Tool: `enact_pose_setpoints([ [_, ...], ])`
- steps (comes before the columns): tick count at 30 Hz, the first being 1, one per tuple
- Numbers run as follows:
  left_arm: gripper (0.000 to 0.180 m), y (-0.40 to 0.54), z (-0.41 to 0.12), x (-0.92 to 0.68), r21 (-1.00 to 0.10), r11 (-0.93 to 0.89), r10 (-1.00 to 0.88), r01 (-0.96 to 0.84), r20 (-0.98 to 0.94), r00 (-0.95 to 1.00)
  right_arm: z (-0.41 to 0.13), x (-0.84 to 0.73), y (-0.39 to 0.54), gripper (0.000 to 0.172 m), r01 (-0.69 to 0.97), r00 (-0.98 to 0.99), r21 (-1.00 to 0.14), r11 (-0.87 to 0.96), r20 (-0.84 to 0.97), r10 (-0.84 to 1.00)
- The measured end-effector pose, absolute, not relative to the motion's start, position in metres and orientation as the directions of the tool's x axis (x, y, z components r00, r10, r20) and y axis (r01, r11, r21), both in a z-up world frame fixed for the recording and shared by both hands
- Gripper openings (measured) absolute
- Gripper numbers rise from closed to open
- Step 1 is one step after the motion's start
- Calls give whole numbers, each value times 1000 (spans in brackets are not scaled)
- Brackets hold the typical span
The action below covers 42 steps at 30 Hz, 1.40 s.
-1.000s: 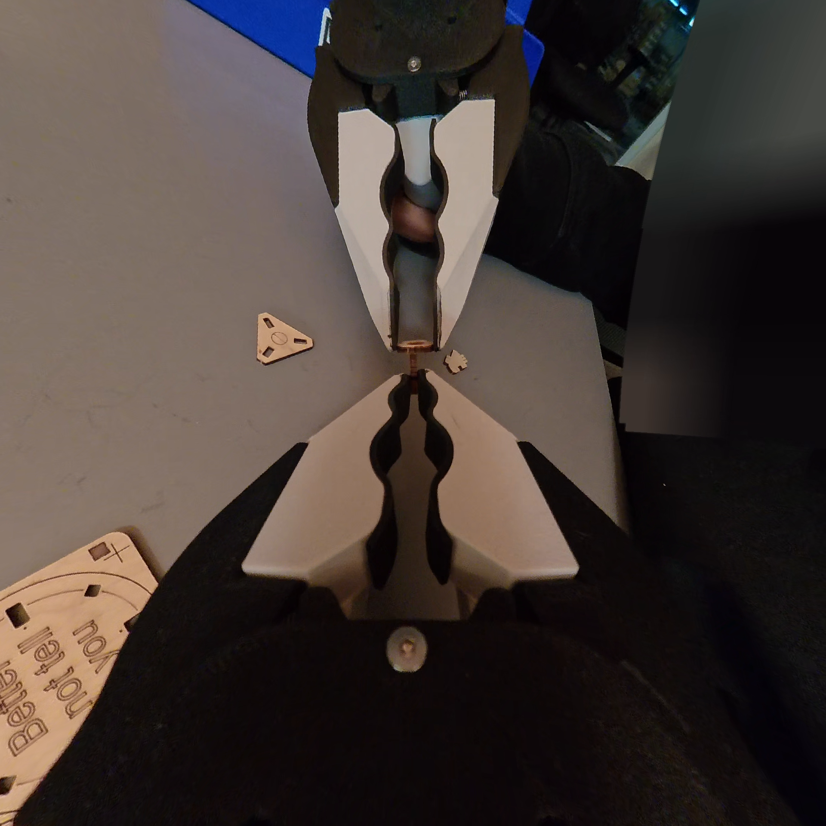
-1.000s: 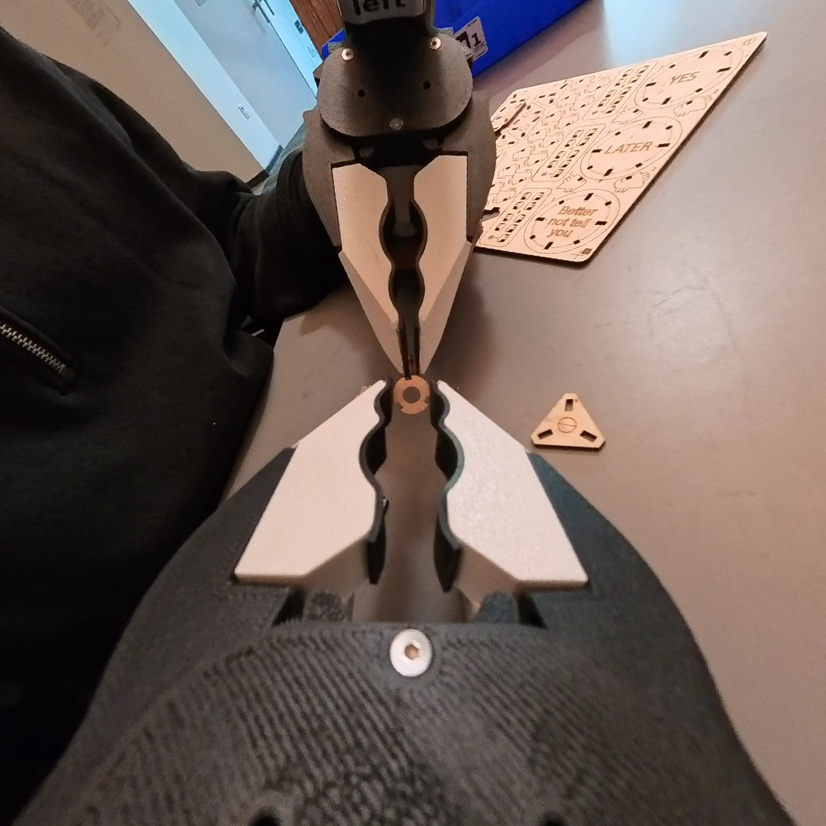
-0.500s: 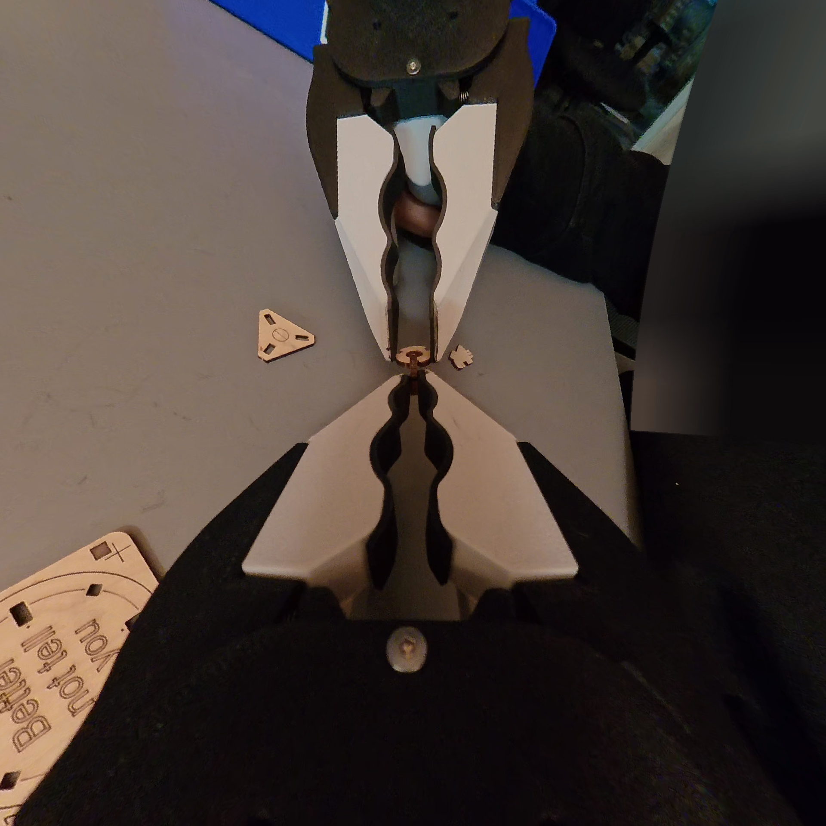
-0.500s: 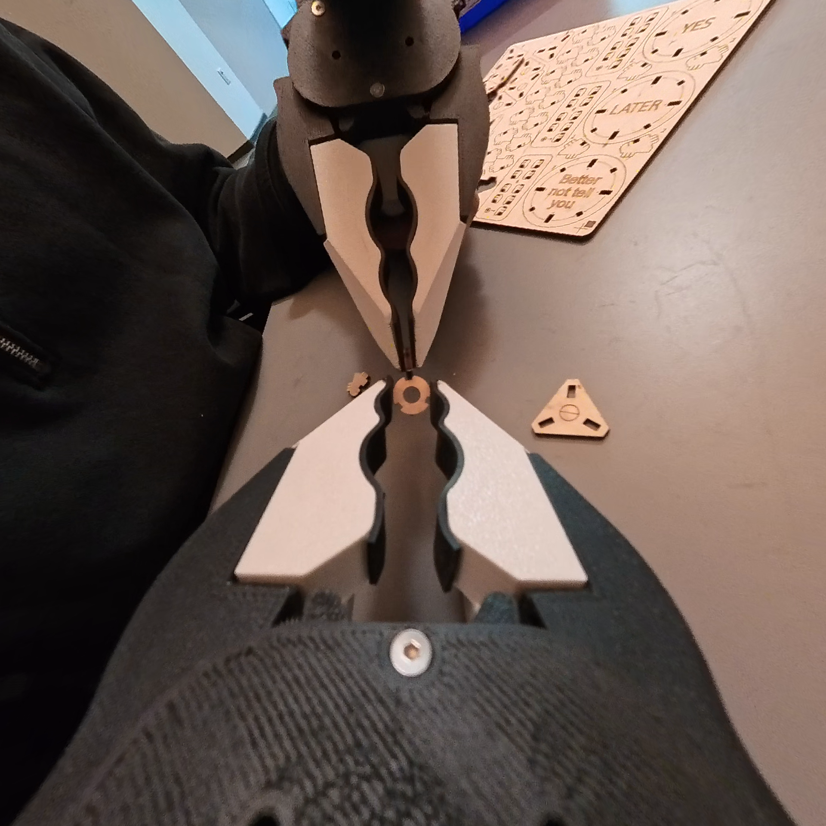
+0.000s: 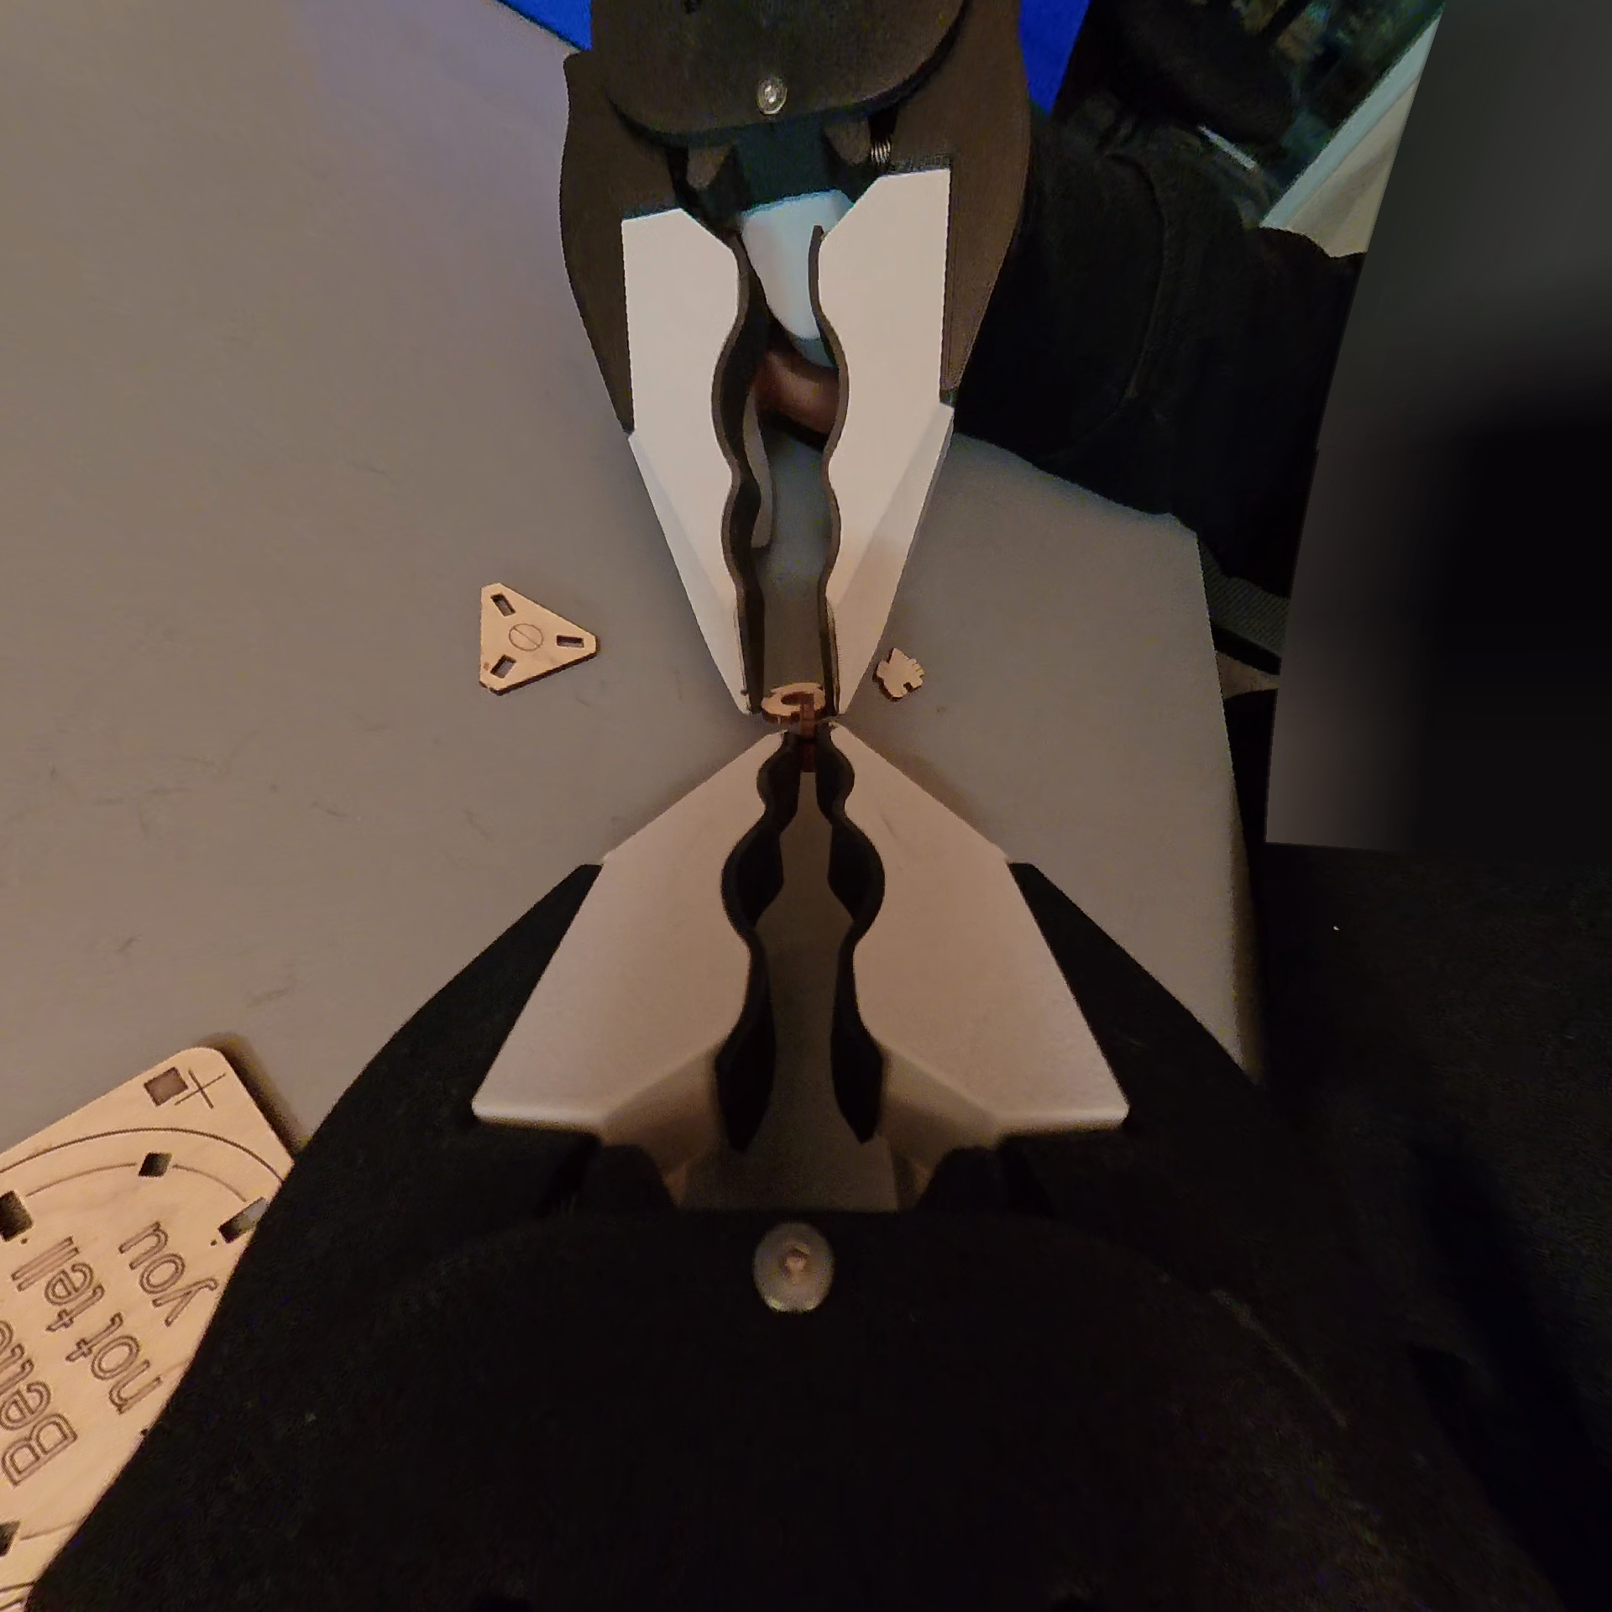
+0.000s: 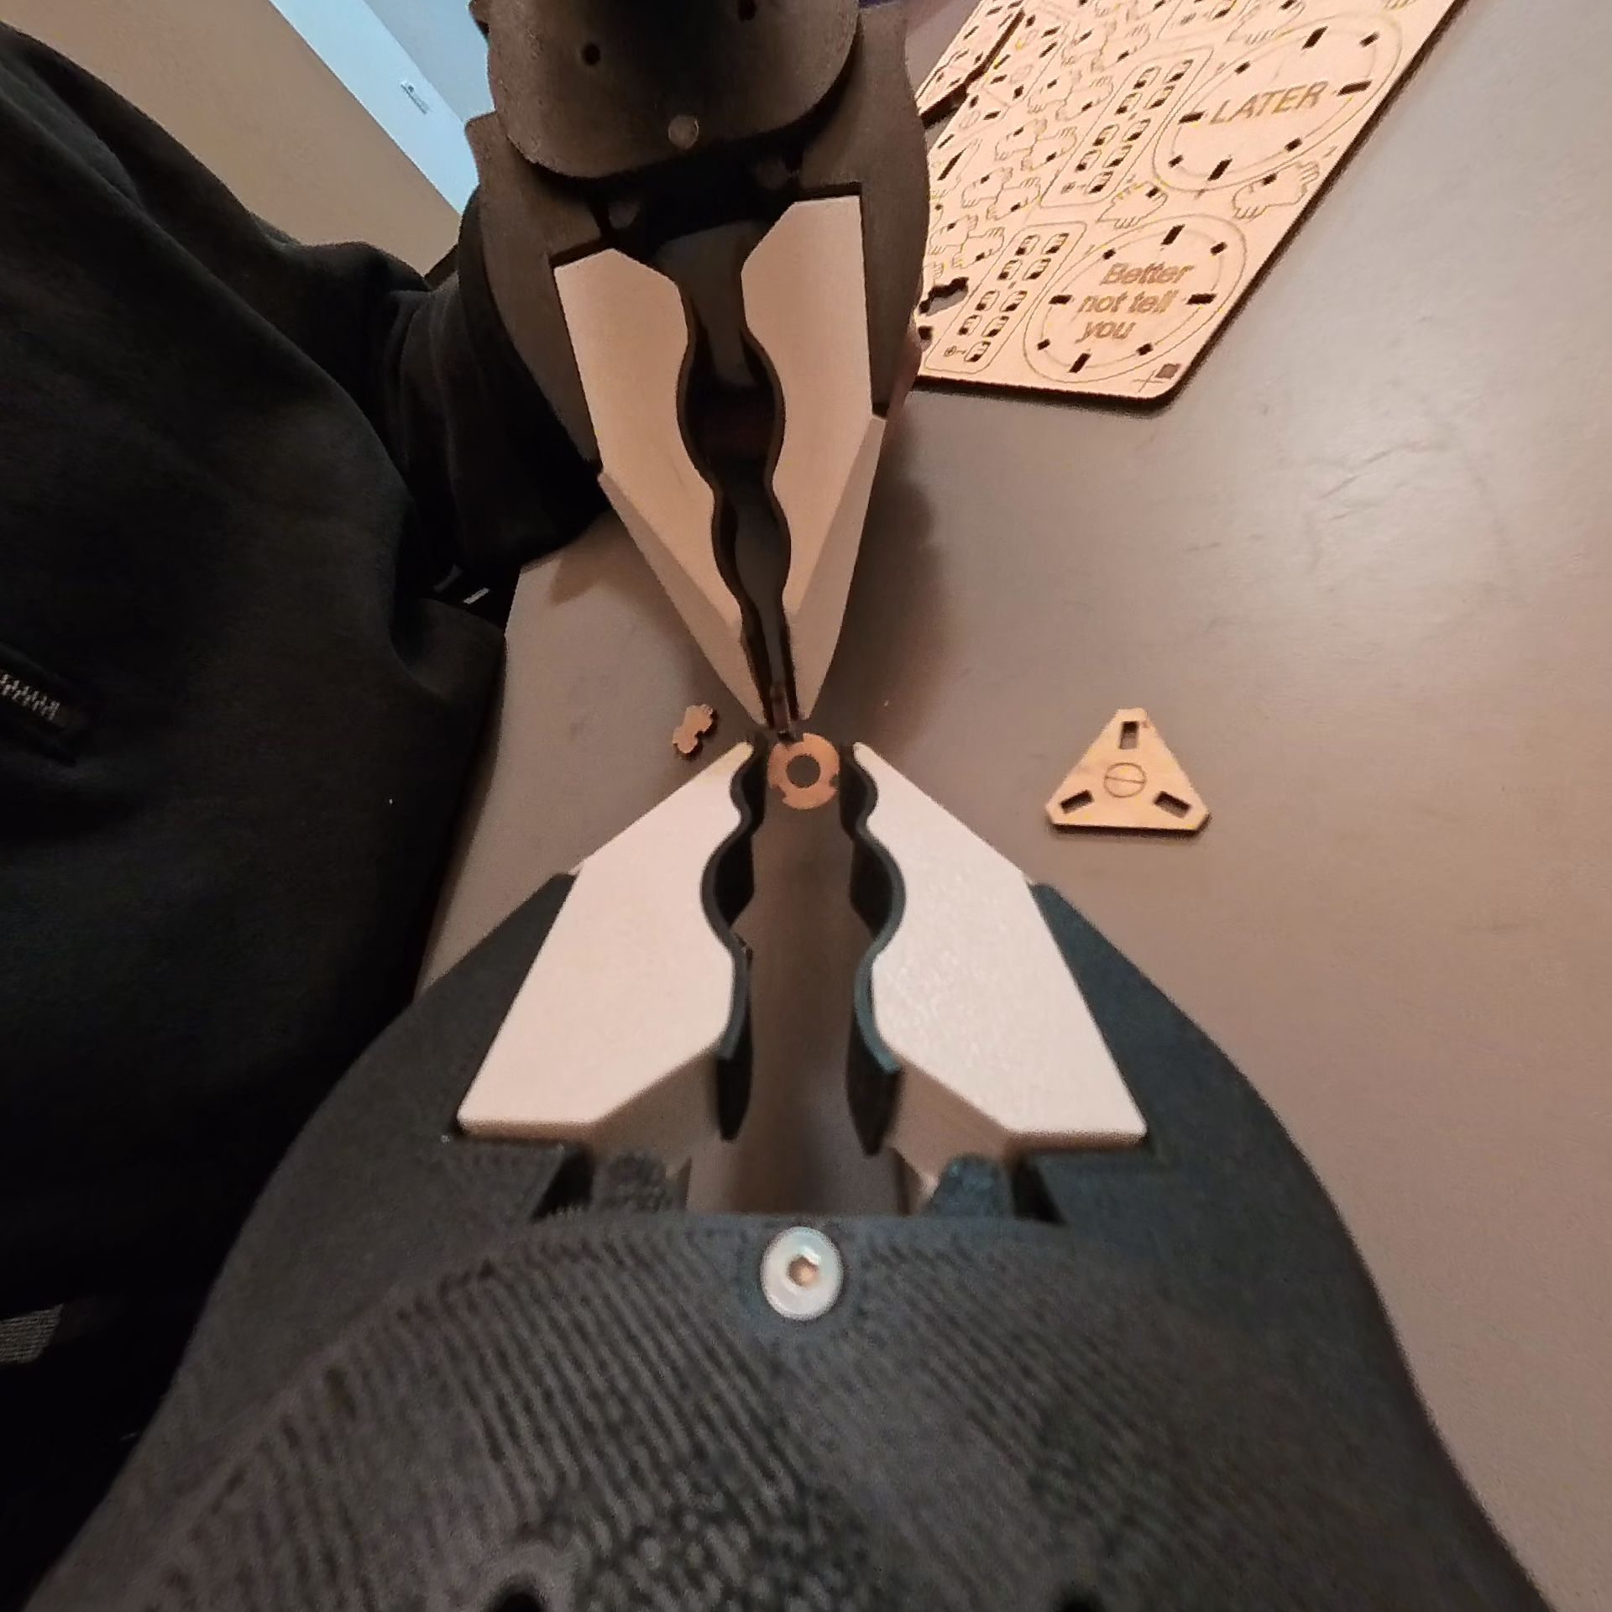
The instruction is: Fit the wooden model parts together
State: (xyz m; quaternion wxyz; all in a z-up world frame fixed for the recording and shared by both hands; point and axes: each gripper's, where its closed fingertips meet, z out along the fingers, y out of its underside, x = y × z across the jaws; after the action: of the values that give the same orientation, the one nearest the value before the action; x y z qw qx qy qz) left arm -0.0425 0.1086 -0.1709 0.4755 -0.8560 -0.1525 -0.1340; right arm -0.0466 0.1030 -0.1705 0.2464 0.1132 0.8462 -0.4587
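Wooden ring [image 6: 803, 774] sits at frame centre, clamped flat in your right gripper [image 6: 803, 768]. Your left gripper [image 5: 803, 741] pinches a thin wooden peg [image 5: 806, 743] edge-on against the ring's rim. Keep both steady and aligned. On the counter [image 6: 1221, 611], a small cutout [image 6: 693, 728] lies centre-left, a triangular piece [image 6: 1127, 785] right.

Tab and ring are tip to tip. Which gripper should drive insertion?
Left, probably: left gripper pinches the tab, aimed at a notch in the ring. Right gripper grips the ring by its rim; steadier held still.
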Motion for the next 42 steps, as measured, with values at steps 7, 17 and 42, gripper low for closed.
enact_pose_setpoints([
  [7,3,109,-172,-41,-767,-510,136,389,374,917,-171,-44,103,14,420,-845,-714,560,-532,-46],
  [17,3,109,-173,-40,-765,-518,130,382,371,919,-170,-43,103,14,418,-843,-714,562,-536,-53],
  [42,2,109,-162,-43,-807,-451,124,382,367,922,-158,-47,102,14,472,-814,-731,492,-576,-75],
])
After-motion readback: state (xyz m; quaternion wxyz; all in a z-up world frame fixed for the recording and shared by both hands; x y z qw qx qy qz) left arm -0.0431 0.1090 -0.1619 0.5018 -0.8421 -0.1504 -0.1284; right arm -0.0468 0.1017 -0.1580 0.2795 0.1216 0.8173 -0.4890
